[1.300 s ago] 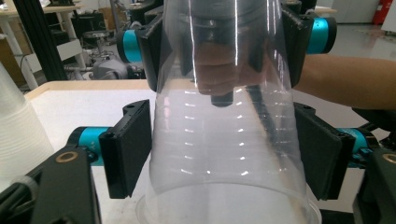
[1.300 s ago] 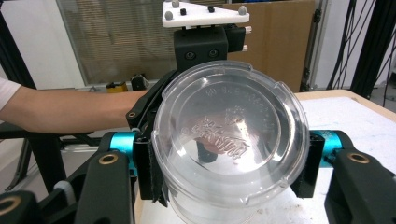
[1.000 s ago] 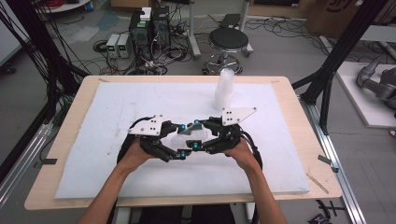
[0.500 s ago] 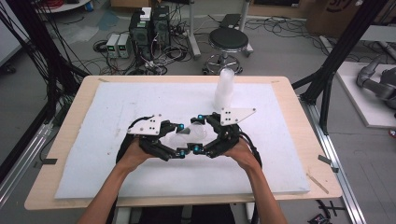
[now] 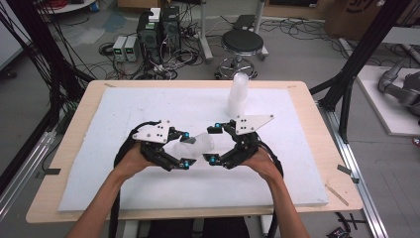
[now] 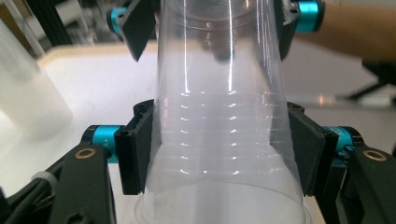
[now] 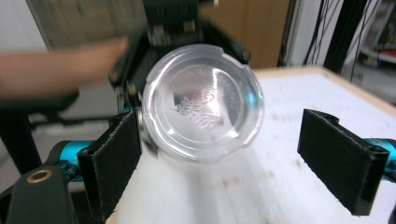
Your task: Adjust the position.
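White foam pad [image 5: 148, 104] covers the wooden counter [image 5: 317, 129]; lab floor behind w/ a stool [image 5: 241, 43] and cable clutter. Person's hands come in from the bottom, one tool each.

Left tongs [image 5: 184, 149] are clamped on a clear plastic cup [image 5: 194, 146], held sideways above the pad, btwn the two tools. In the left gripper view the pads press both walls of the cup [image 6: 219, 140] near its wide end – firm side grip, prob. so the base end sticks out toward the other hand.

Right tongs [image 5: 212, 145] have just been opening and stand wide apart; the right gripper view shows the cup's base [image 7: 203, 112] btwn its pads, touching or nearly touching the left pad [image 7: 114, 161], well clear of the right one. Not gripped on that side. Looks like a hand-over or a pull-apart of nested cups, w/ the left now carrying the load alone.

Stack of same cups [image 5: 237, 96] stands upright at the far side of the pad, well apart – likely source or destination.
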Motion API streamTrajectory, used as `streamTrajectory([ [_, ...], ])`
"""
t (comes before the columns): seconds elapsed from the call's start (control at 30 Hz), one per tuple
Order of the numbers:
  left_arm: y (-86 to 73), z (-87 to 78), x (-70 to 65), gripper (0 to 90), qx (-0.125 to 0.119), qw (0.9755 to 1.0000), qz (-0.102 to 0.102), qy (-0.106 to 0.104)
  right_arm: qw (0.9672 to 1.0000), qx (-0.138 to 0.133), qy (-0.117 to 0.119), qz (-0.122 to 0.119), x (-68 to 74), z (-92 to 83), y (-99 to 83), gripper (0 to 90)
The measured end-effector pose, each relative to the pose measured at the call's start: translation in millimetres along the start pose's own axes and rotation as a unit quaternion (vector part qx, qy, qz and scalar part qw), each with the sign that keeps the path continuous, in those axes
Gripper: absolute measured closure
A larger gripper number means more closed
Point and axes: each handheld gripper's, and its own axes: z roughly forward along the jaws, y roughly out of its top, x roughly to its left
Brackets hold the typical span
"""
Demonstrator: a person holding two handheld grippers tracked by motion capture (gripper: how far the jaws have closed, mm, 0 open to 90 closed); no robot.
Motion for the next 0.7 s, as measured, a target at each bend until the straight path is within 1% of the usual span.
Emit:
streamTrajectory([
  [0.03,2.4,-1.8,1.0,33.5,0.027,0.9996,-0.001,-0.003,0.9999,0.012,-0.004,-0.005,-0.1,-0.1,0.0,13.7],
  [0.07,4.5,-2.9,2.2,33.5,0.048,0.9988,0.000,-0.005,0.9995,0.031,-0.004,-0.008,0.1,0.2,-0.1,13.7],
  [0.13,7.8,-4.6,4.2,33.5,0.083,0.9965,-0.006,-0.007,0.9979,0.063,-0.006,-0.014,0.0,0.7,0.4,13.7],
  [0.17,9.2,-5.1,5.3,33.5,0.098,0.9951,-0.009,-0.009,0.9966,0.081,-0.005,-0.018,-0.2,1.1,0.8,13.7],
  [0.2,9.2,-5.1,5.3,33.4,0.098,0.9951,-0.009,-0.009,0.9947,0.100,-0.008,-0.022,-0.1,1.5,1.4,13.7],
  [0.23,11.8,-5.8,7.2,33.4,0.132,0.9911,-0.013,-0.013,0.9925,0.119,-0.009,-0.027,-0.3,2.3,2.0,13.7],
  [0.27,12.7,-5.6,7.3,33.3,0.146,0.9889,-0.020,-0.016,0.9900,0.138,-0.009,-0.029,-0.3,3.0,2.7,13.7],
  [0.3,12.7,-5.6,7.3,33.1,0.146,0.9889,-0.020,-0.016,0.9900,0.138,-0.009,-0.029,-0.3,3.0,2.7,13.7],
  [0.33,14.8,-6.0,8.1,32.9,0.174,0.9844,-0.021,-0.019,0.9821,0.184,-0.012,-0.039,-0.5,4.8,4.4,13.8],
  [0.37,14.8,-6.0,8.1,32.9,0.174,0.9844,-0.021,-0.019,0.9781,0.203,-0.014,-0.044,-0.6,5.9,5.4,13.8],
  [0.4,16.4,-6.6,8.6,32.9,0.187,0.9817,-0.029,-0.020,0.9740,0.221,-0.013,-0.048,-1.2,7.0,6.4,13.8],
  [0.43,16.7,-6.4,8.9,33.0,0.194,0.9802,-0.035,-0.023,0.9698,0.238,-0.011,-0.050,-1.2,8.6,7.3,13.8],
  [0.5,17.2,-5.1,9.3,33.0,0.215,0.9751,-0.042,-0.031,0.9609,0.271,-0.008,-0.058,-1.0,12.6,9.2,13.8],
  [0.53,17.5,-4.8,9.6,33.0,0.229,0.9718,-0.045,-0.035,0.9557,0.288,-0.006,-0.060,-0.5,14.7,10.1,13.9],
  [0.57,17.6,-4.0,9.9,33.2,0.238,0.9694,-0.049,-0.037,0.9502,0.304,-0.005,-0.067,-0.6,16.8,10.9,13.9],
  [0.6,17.9,-3.7,10.5,33.4,0.247,0.9670,-0.051,-0.036,0.9446,0.321,-0.006,-0.067,0.1,18.9,11.7,13.9],
  [0.63,18.3,-3.3,11.3,33.7,0.256,0.9647,-0.051,-0.036,0.9397,0.335,-0.004,-0.070,0.0,20.7,12.4,13.9],
  [0.67,18.3,-2.7,11.9,33.8,0.257,0.9643,-0.052,-0.035,0.9368,0.343,-0.002,-0.071,0.1,22.3,13.0,13.9],
  [0.7,18.7,-2.7,12.6,33.8,0.261,0.9633,-0.053,-0.035,0.9345,0.348,-0.001,-0.073,-0.2,23.5,13.7,13.9],
])
